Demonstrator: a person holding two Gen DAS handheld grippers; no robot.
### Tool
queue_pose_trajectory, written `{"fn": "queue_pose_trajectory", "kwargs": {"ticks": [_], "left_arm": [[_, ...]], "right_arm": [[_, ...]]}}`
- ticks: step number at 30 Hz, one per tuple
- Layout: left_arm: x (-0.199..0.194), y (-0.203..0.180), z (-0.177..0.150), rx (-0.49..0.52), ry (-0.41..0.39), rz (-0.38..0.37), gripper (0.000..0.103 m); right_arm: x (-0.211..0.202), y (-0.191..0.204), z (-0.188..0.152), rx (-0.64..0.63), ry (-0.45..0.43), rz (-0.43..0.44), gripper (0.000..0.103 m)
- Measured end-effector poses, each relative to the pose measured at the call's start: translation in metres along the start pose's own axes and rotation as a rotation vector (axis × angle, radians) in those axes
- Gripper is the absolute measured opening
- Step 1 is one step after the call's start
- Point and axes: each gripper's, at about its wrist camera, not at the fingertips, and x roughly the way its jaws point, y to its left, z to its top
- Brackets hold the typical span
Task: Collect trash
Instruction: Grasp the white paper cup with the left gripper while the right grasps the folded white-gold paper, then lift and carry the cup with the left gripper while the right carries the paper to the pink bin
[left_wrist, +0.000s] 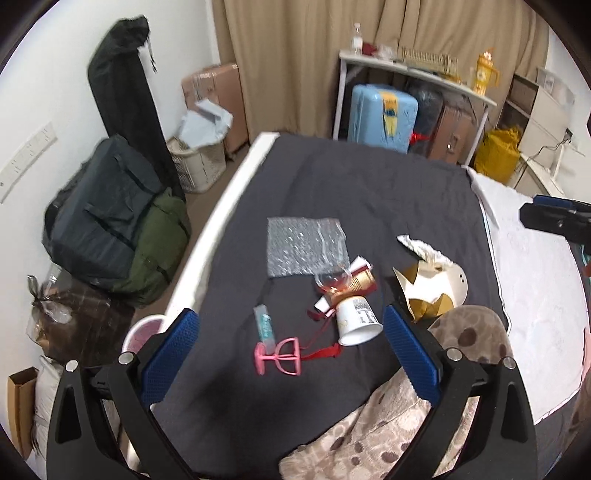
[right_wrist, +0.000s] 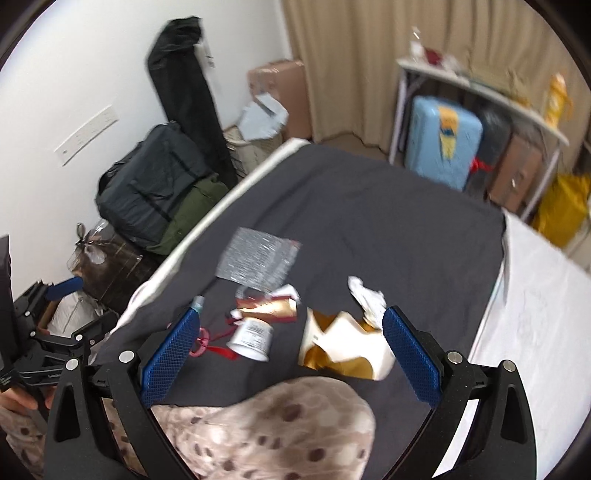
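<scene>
The trash lies in a loose group on the dark grey sheet (left_wrist: 369, 192) of the bed, near its middle. There is a flat piece of bubble wrap (left_wrist: 306, 245), and just beside its lower right corner a gold paper cup (left_wrist: 360, 280) lies on its side together with a clear plastic piece (left_wrist: 332, 282). A white paper cup (left_wrist: 358, 321) lies tipped over just below them, its open mouth toward the camera. A red ribbon (left_wrist: 321, 350) runs from this cup to a pink plastic frame (left_wrist: 279, 356), and a small blue-green tube (left_wrist: 265, 325) lies just beside the frame. To the right, a torn white and gold carton (left_wrist: 430, 291) stands open, with a crumpled white tissue (left_wrist: 424, 251) touching its upper edge.

The left gripper (left_wrist: 290, 356) hovers above the pink frame with its jaws wide open and nothing between them. The right gripper (right_wrist: 291, 356) is above the white cup and the carton; its jaws are also wide open and empty. A spotted beige blanket (right_wrist: 266, 428) lies at the near edge of the bed, under both grippers. A white laundry basket (left_wrist: 195, 162) with paper inside stands on the floor beside the bed.
</scene>
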Motion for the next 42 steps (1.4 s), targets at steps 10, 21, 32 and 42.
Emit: {"fn": "queue_pose_trajectory", "kwargs": {"ticks": [10,21,32,42], "left_arm": [[0.088,-0.031,-0.019,0.084,0.076,-0.021,0.098],[0.166,-0.046,-0.033,0.159,0.188,-0.117,0.078],[0.185,-0.075,-0.05,0.307,0.218,-0.237,0.076],[0.215,-0.064,-0.048,0.159,0.294,-0.278,0.015]], "right_arm": [[0.093,-0.109,-0.028,0.221,0.171,0.049,0.092],[0.177,-0.156,-0.058,0.324,0.315,0.135,0.074],[0.222,-0.152,-0.064,0.331,0.385,0.182,0.07],[0.251,-0.145,-0.077,0.338,0.468,0.206,0.002]]}}
